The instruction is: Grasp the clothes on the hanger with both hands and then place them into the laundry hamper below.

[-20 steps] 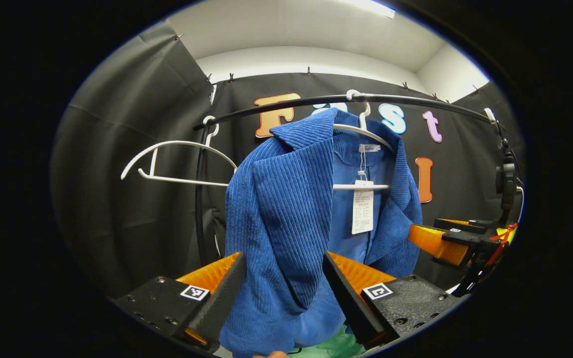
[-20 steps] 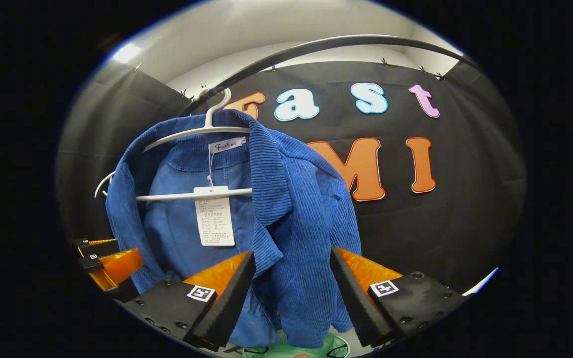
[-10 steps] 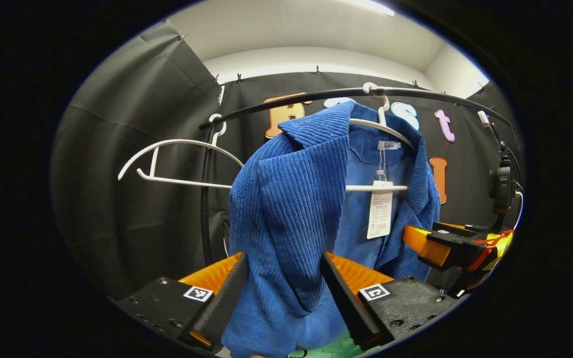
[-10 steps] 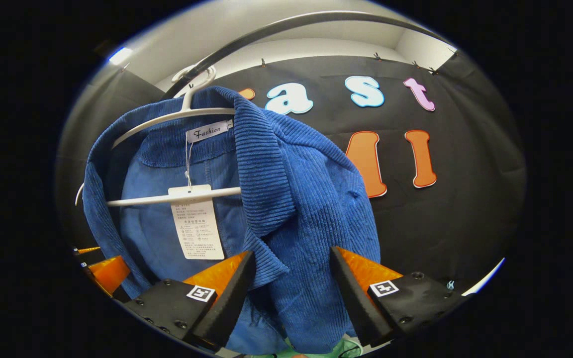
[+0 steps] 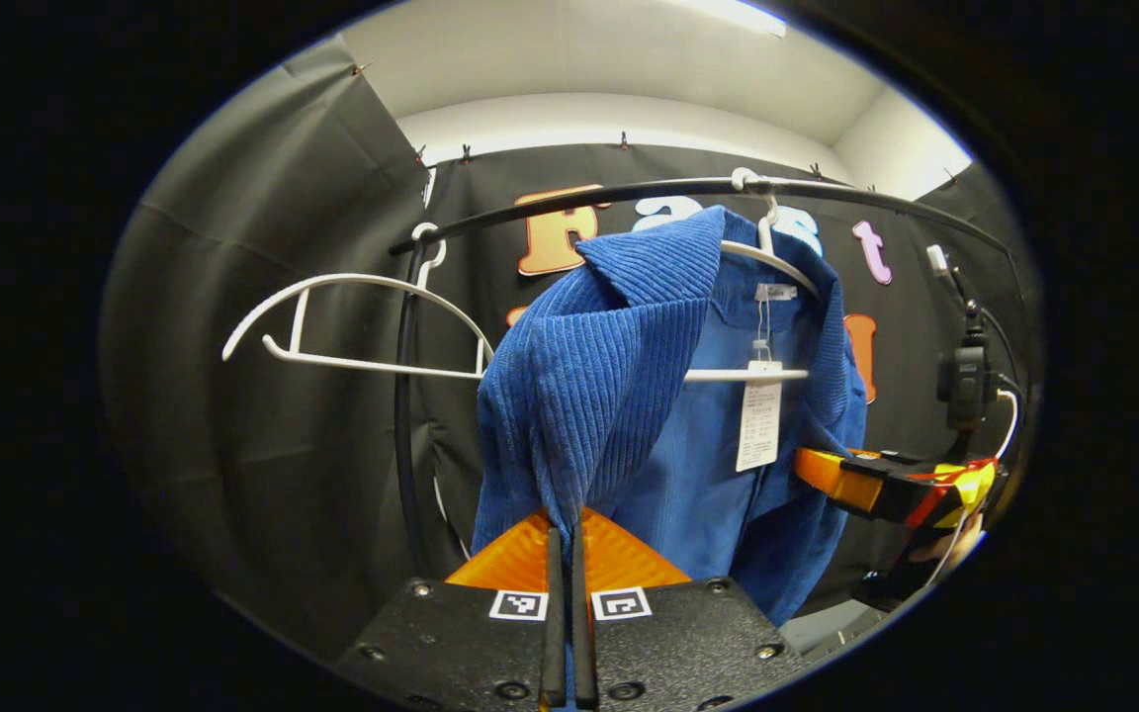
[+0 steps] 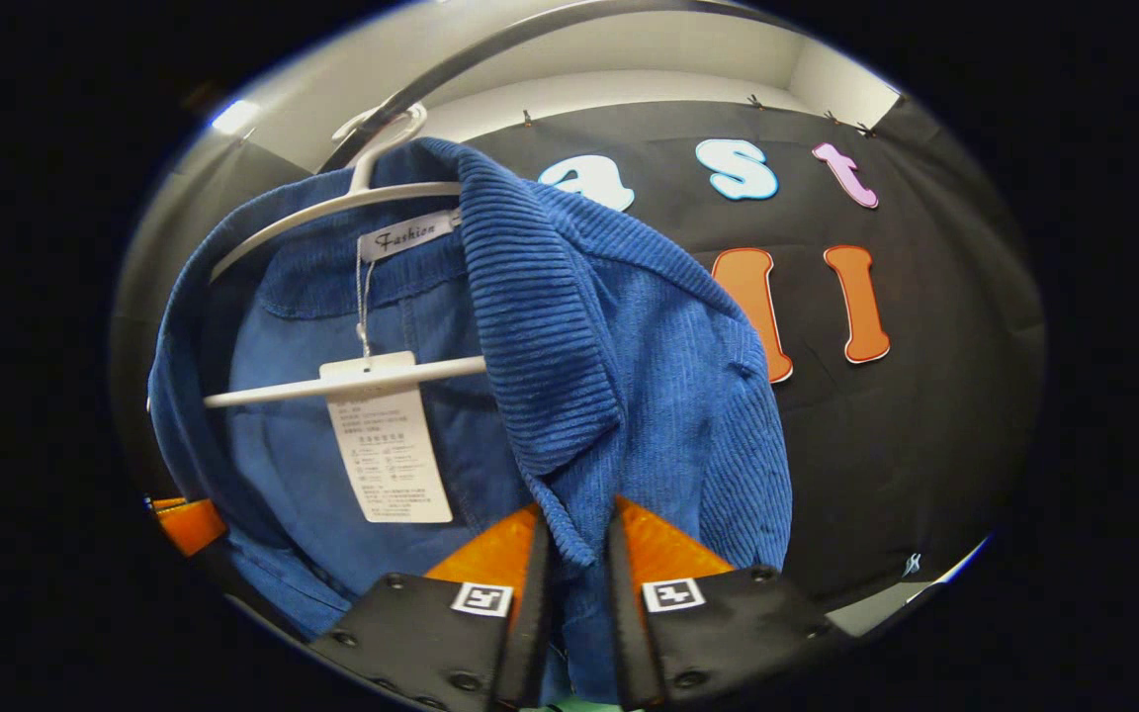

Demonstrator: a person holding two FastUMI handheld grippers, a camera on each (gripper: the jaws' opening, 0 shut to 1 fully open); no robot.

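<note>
Pinching the front edge of the blue jacket [image 5: 579, 396], the left gripper [image 5: 564, 554] at the bottom middle of the left gripper view has its two fingers pressed nearly flat together on a thin fold of cloth. In the right gripper view the right gripper [image 6: 574, 554], also bottom middle, has its fingers drawn close on the other front edge, just under the lapel; a thicker roll of cloth sits between them, and both seem to press on it.

I judge the jacket soft and limp, light to middling in weight. Its ribbed corduroy should give the fingers good friction, so slipping looks unlikely, and nothing about it is fragile. The two front edges below the collar are sensible holds, since lifting there should free the shoulders from the hanger [image 6: 332, 381]; the cloth will sag and fold once it is off.

The jacket is bright blue, wide-ribbed outside with a smoother, paler lining, and a white paper tag [image 6: 387, 455] dangles inside. It hangs on a white hanger from a dark rail [image 5: 569, 198] in the upper middle of the frame, and an empty white hanger [image 5: 352, 326] hangs to its left.
</note>
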